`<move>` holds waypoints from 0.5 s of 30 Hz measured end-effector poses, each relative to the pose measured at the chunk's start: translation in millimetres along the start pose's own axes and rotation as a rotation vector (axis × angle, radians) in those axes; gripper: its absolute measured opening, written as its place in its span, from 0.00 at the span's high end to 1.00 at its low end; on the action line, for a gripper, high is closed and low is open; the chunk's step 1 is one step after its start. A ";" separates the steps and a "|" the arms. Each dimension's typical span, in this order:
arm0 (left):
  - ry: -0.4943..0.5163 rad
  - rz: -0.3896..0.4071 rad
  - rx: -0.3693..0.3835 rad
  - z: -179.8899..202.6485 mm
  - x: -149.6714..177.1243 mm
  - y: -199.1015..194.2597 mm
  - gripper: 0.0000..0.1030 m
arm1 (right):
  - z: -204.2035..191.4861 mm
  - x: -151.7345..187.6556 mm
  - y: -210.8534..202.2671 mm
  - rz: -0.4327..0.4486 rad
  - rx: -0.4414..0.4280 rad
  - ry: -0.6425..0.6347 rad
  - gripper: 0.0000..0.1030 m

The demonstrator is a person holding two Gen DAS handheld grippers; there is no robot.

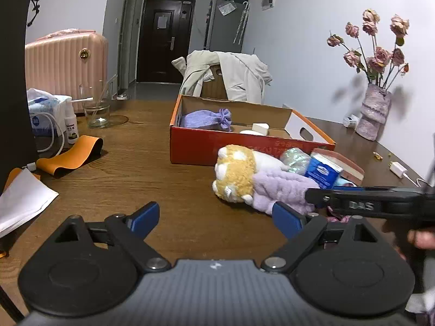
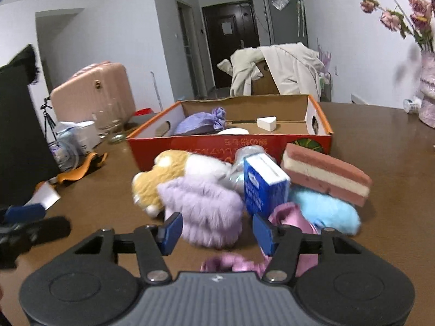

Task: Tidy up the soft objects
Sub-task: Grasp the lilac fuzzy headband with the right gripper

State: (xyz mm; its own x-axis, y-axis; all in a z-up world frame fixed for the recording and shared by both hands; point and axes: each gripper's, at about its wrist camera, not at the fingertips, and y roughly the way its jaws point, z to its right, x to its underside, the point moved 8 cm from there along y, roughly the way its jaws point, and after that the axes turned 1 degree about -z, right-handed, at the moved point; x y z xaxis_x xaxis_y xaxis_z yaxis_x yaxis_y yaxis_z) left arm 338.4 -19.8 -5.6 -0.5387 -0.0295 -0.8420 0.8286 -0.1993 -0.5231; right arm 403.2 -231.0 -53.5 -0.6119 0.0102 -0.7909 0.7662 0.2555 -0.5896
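Note:
An orange cardboard box (image 1: 217,146) (image 2: 190,144) stands on the wooden table and holds a purple drawstring pouch (image 1: 206,119) (image 2: 201,122) and white sponge pieces (image 2: 266,122). In front of it lies a pile: a yellow-and-white plush paw (image 1: 236,174) (image 2: 163,174), a fluffy lilac item (image 1: 282,190) (image 2: 209,209), a blue tissue pack (image 1: 320,171) (image 2: 261,184), a pink-and-white sponge (image 2: 326,176), a light blue fluffy item (image 2: 326,209) and pink cloth (image 2: 288,217). My left gripper (image 1: 217,217) is open and empty before the pile. My right gripper (image 2: 217,231) is open around the lilac item's near end.
A glass (image 1: 95,106), spray bottle (image 1: 71,127), tissue box (image 1: 43,116) and orange strip (image 1: 70,157) sit at the left. A vase of dried roses (image 1: 375,108) stands at the right by a white charger (image 1: 398,169). A chair with a coat (image 1: 228,76) is behind the box.

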 end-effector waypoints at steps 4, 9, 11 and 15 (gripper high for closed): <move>-0.003 -0.001 0.005 -7.2 -0.5 4.0 0.11 | -0.1 -0.1 22.9 0.004 0.002 0.002 0.59; -0.010 -0.006 -0.005 -17.0 1.5 0.9 0.11 | -16.1 4.4 1.8 0.023 -0.035 -0.058 0.80; -0.016 -0.001 -0.006 -22.6 4.0 -6.2 0.11 | -34.0 11.6 -24.0 0.024 -0.081 -0.116 0.80; -0.046 -0.005 0.056 -26.6 11.2 -26.8 0.11 | -60.6 39.4 -62.9 -0.098 -0.293 -0.087 0.79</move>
State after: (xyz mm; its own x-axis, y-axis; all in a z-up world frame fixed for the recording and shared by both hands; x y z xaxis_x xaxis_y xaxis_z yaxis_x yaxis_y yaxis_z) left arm 314.2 11.3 -4.6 -0.5503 -0.0734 -0.8317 0.8168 -0.2541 -0.5180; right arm 319.1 -188.1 -37.5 -0.6515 -0.1080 -0.7510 0.6075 0.5188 -0.6016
